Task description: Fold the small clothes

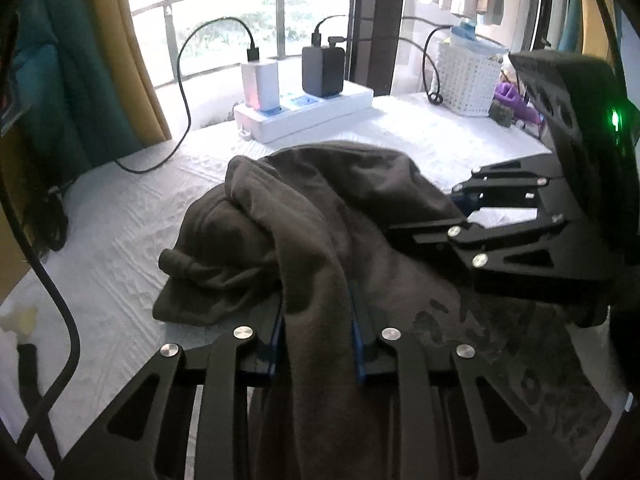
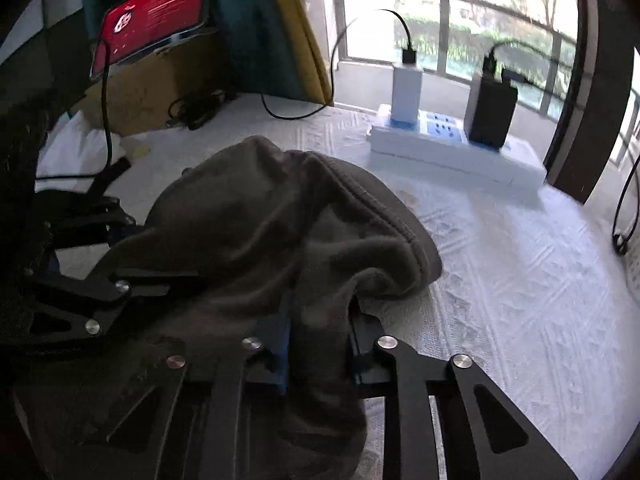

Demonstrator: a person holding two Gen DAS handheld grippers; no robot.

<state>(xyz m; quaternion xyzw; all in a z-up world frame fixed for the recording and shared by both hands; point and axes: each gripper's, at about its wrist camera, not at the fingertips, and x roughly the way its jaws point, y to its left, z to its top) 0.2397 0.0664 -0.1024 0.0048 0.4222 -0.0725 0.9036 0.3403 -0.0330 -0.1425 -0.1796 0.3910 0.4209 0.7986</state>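
A dark brown garment point(image 1: 304, 216) lies bunched on the white textured table cover point(image 1: 120, 248). My left gripper point(image 1: 318, 332) is shut on a fold of the garment, which runs between its blue pads. The right gripper point(image 1: 460, 204) shows at the right of the left wrist view, its fingertips buried in the cloth. In the right wrist view the right gripper point(image 2: 320, 344) is shut on another fold of the garment point(image 2: 280, 220). The left gripper point(image 2: 132, 248) shows at the left there, its fingertips also in the cloth.
A white power strip point(image 1: 304, 114) with a white and a black charger stands at the back point(image 2: 452, 152). A white basket point(image 1: 468, 76) sits back right. Cables trail at the left point(image 1: 52, 300). A red-screened tablet point(image 2: 152, 20) leans on a cardboard box.
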